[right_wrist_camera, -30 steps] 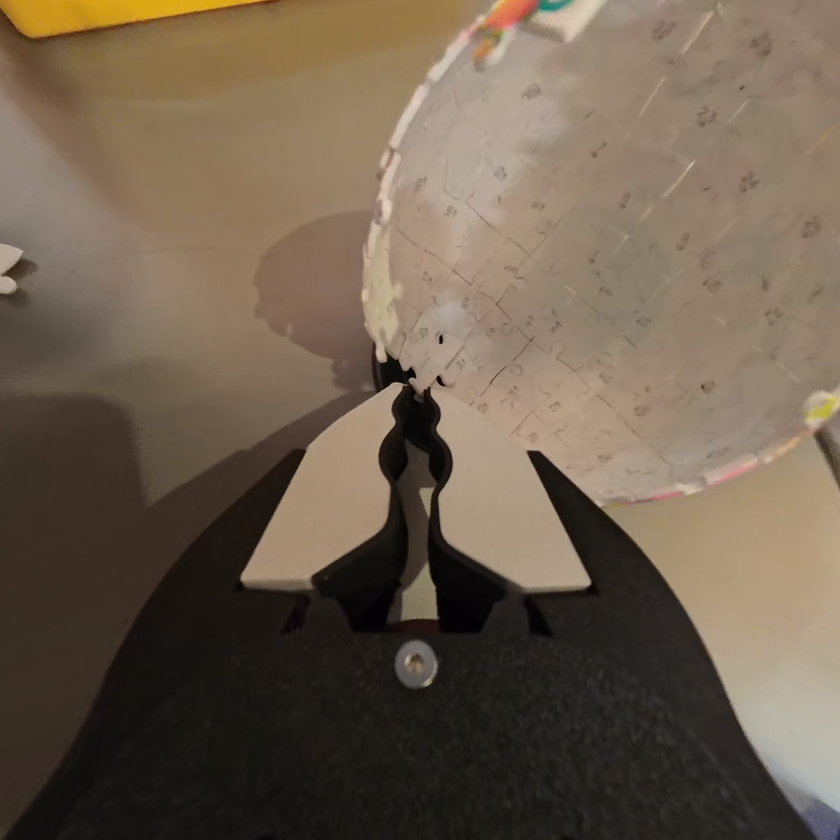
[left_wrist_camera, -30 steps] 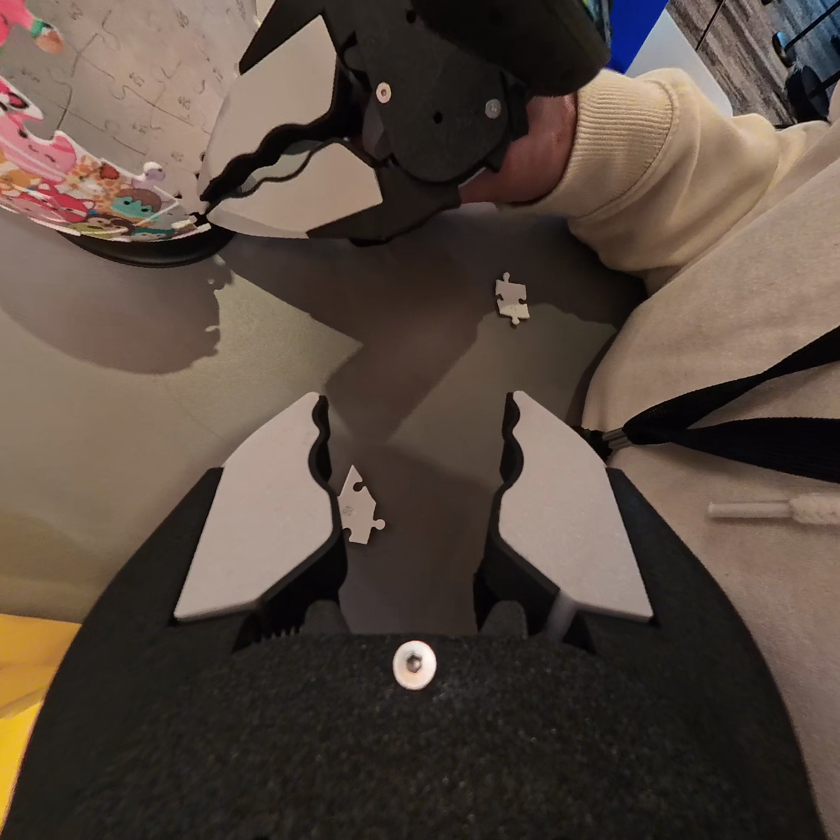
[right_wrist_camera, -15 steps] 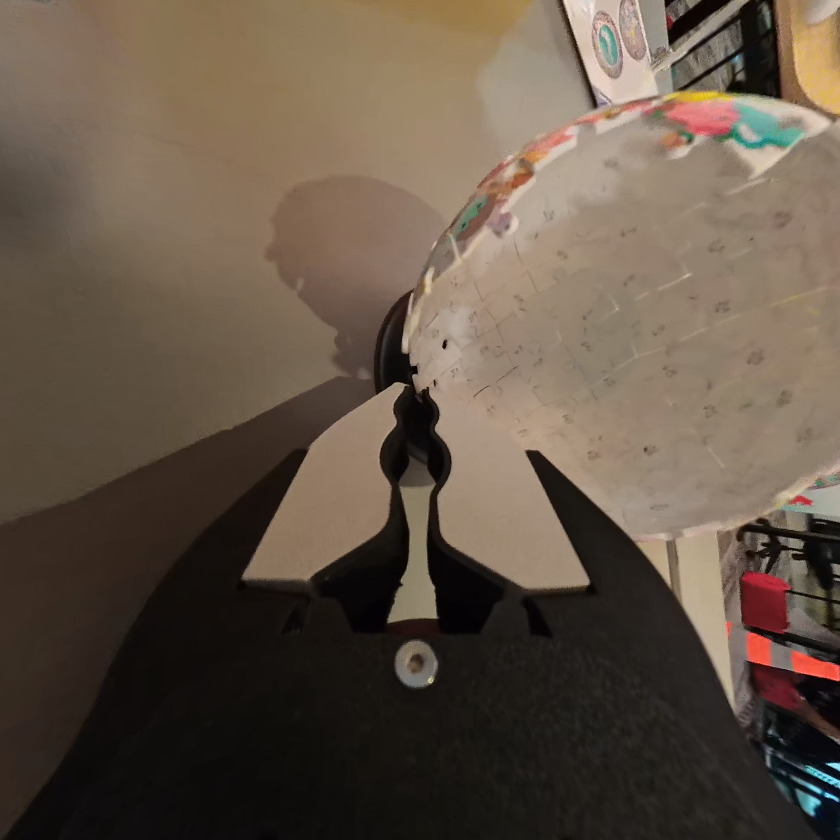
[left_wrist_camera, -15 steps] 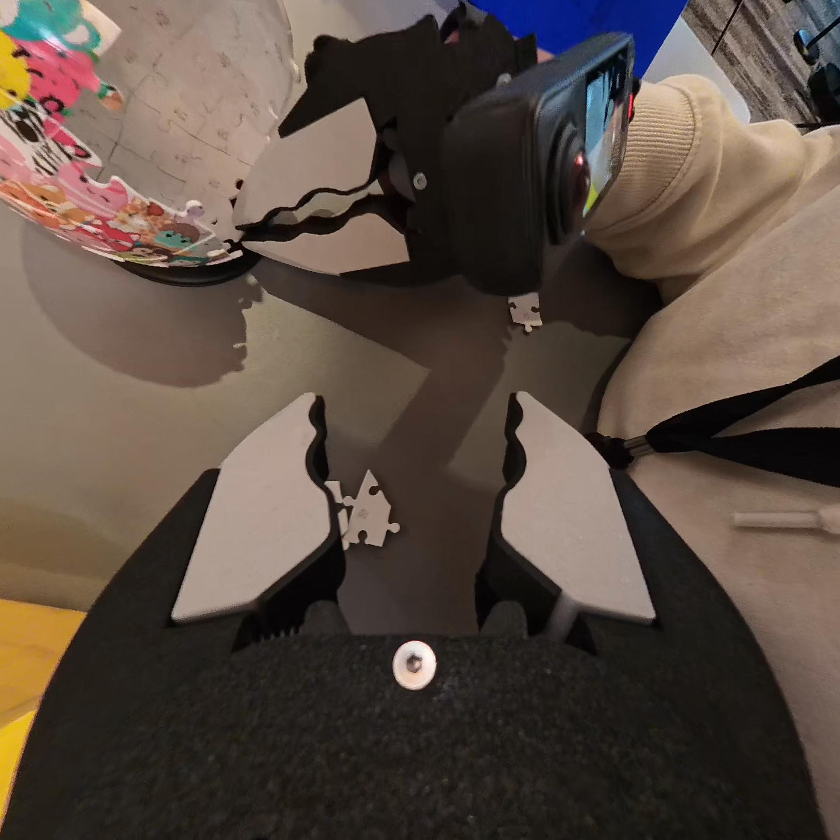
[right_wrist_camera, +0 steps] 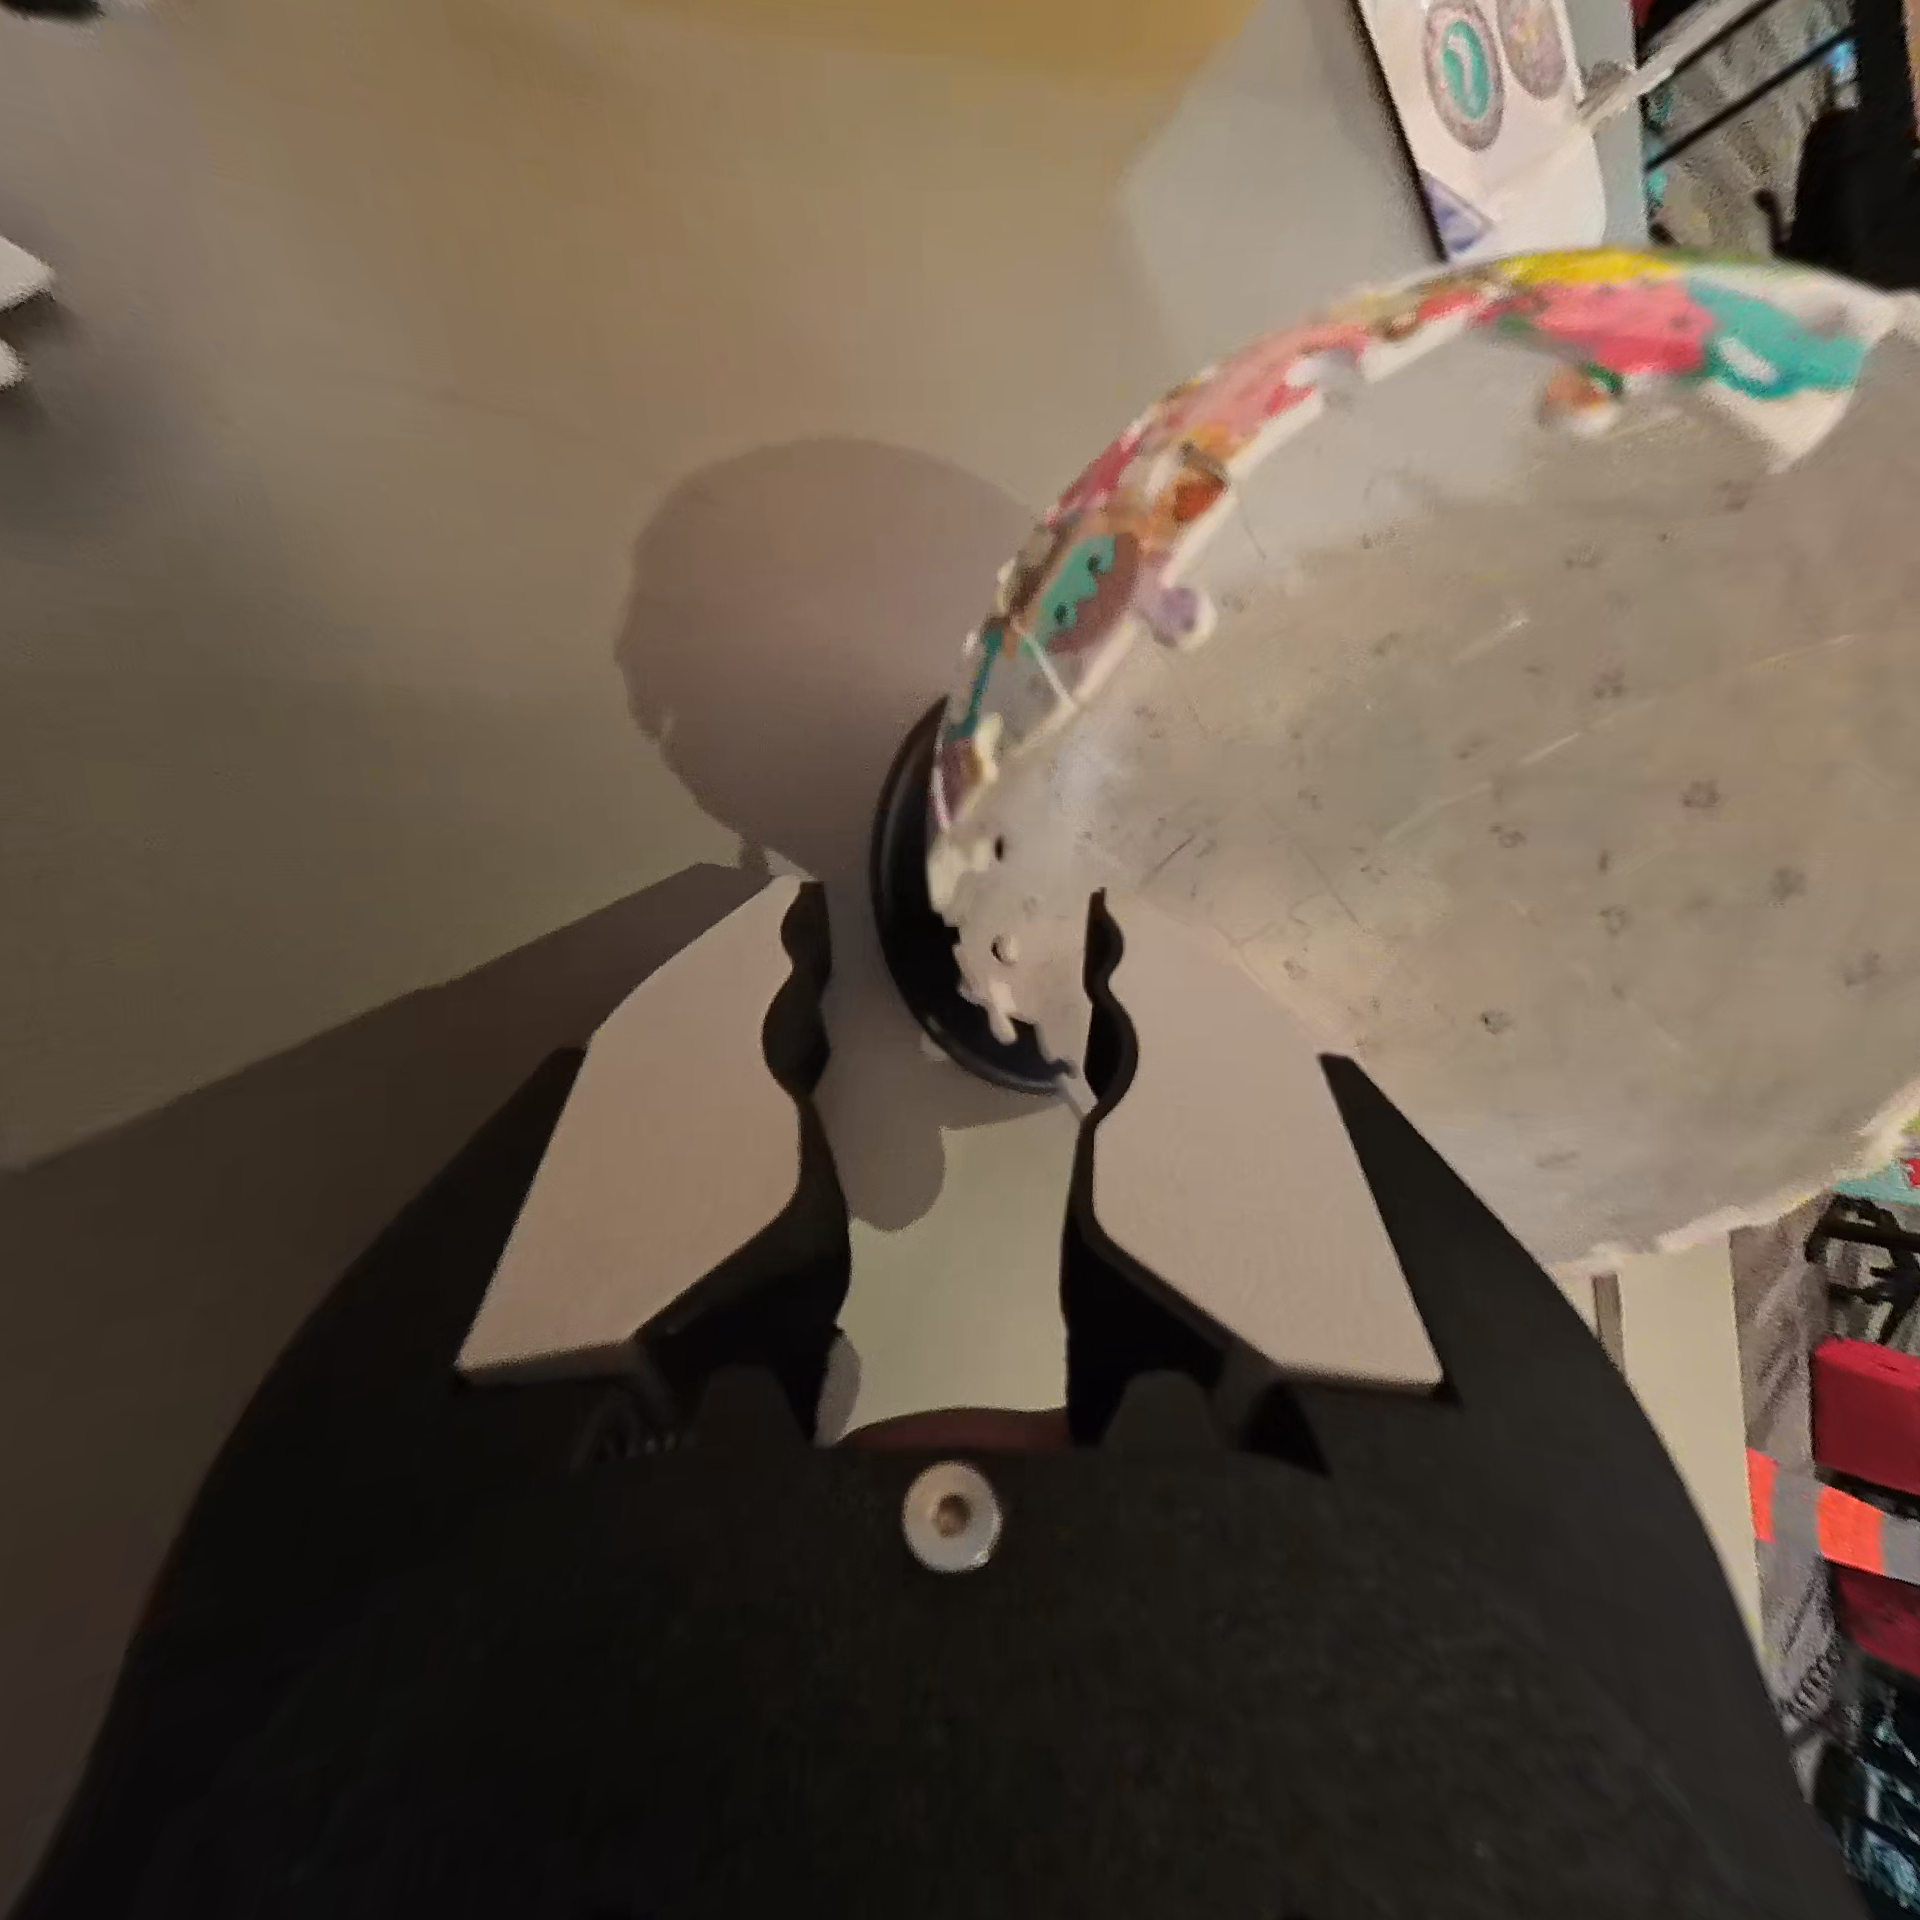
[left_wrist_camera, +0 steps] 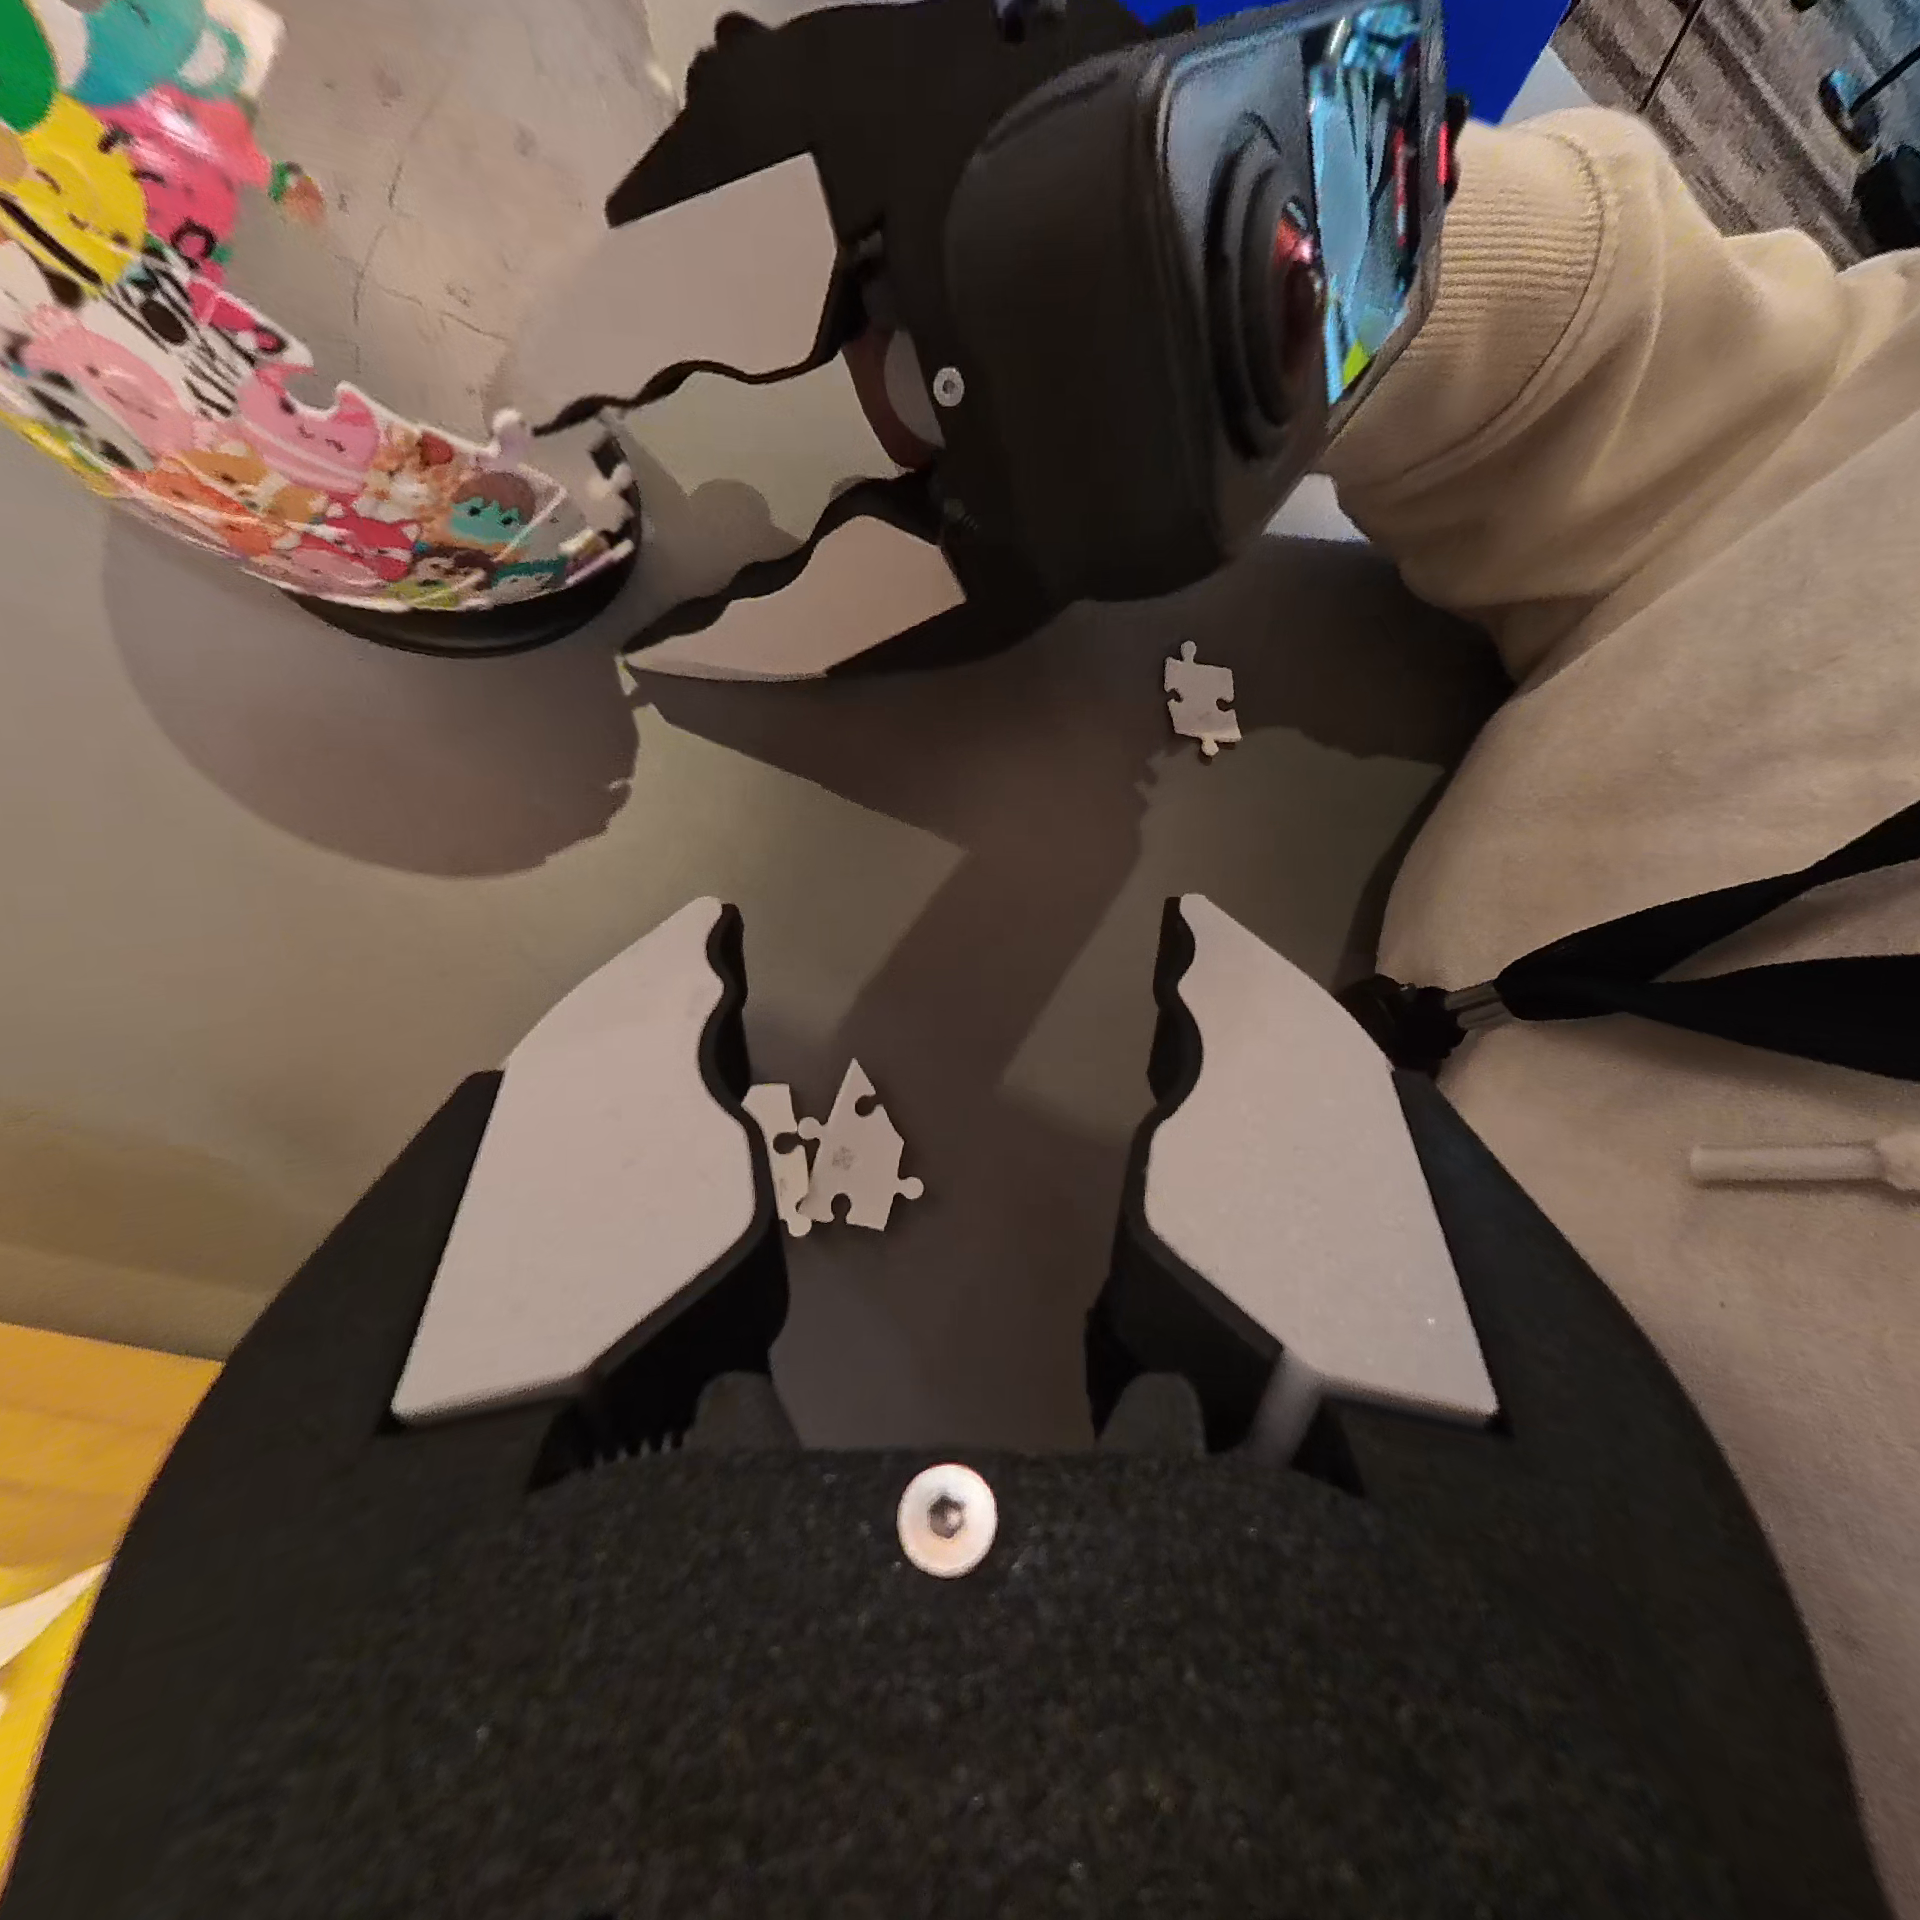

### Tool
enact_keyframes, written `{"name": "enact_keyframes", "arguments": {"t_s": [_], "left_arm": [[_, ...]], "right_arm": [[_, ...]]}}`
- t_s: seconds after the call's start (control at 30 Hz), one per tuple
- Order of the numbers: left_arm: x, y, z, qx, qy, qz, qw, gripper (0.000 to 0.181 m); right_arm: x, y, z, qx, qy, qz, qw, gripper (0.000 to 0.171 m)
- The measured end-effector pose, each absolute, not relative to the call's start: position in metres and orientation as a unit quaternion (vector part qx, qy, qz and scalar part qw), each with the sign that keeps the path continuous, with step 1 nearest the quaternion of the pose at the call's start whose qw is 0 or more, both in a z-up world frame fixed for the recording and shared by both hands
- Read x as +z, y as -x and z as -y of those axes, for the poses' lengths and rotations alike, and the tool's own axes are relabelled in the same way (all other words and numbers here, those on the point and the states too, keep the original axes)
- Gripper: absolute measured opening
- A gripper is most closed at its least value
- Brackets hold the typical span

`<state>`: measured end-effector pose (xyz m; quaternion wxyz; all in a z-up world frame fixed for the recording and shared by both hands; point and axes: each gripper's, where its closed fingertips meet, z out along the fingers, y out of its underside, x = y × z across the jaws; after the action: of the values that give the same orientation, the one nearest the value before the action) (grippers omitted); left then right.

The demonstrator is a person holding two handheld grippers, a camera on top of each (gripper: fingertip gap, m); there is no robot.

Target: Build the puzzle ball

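The partly built puzzle ball (left_wrist_camera: 260, 416) has colourful cartoon art outside and a grey inside, and sits on a black ring stand (left_wrist_camera: 468, 623) at the upper left. My left gripper (left_wrist_camera: 951, 914) is open and empty above the table, with two touching grey pieces (left_wrist_camera: 847, 1153) between its fingers, close to the left finger. Another loose piece (left_wrist_camera: 1200, 696) lies farther off. My right gripper (right_wrist_camera: 948, 899) is open, and the ball's (right_wrist_camera: 1455, 779) jagged lower rim sits between its tips by the stand (right_wrist_camera: 914, 966). It also shows in the left wrist view (left_wrist_camera: 587, 540).
A person's cream sleeve (left_wrist_camera: 1558, 364) and lap fill the right side, with a black strap (left_wrist_camera: 1662, 987) and a white stick (left_wrist_camera: 1787, 1164) on it. A yellow object (left_wrist_camera: 62, 1455) lies at the lower left. Shelving and clutter (right_wrist_camera: 1829, 1455) stand behind the ball.
My right gripper was shut at the ball's rim and has opened. The left gripper shifted a little, bringing a second piece into view beside the first.
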<state>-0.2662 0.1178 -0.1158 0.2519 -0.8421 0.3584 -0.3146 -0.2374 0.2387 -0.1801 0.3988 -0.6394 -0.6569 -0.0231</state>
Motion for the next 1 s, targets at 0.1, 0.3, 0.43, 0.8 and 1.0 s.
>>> {"name": "enact_keyframes", "arguments": {"t_s": [0.1, 0.3, 0.43, 0.8, 1.0], "left_arm": [[-0.116, 0.267, -0.117, -0.315, 0.842, -0.358, 0.251, 0.075], [-0.117, 0.267, -0.116, -0.318, 0.842, -0.356, 0.251, 0.075], [-0.118, 0.267, -0.116, -0.318, 0.842, -0.357, 0.249, 0.075], [-0.118, 0.267, -0.117, -0.322, 0.842, -0.354, 0.250, 0.075], [-0.126, 0.265, -0.124, -0.319, 0.846, -0.348, 0.248, 0.076]], "right_arm": [[-0.181, 0.239, -0.235, -0.022, 0.645, 0.660, 0.384, 0.044], [-0.187, 0.236, -0.230, 0.006, 0.685, 0.637, 0.353, 0.031], [-0.187, 0.235, -0.232, -0.007, 0.686, 0.638, 0.351, 0.029], [-0.186, 0.235, -0.236, -0.037, 0.676, 0.646, 0.353, 0.019], [-0.182, 0.235, -0.235, -0.046, 0.646, 0.672, 0.360, 0.041]]}}
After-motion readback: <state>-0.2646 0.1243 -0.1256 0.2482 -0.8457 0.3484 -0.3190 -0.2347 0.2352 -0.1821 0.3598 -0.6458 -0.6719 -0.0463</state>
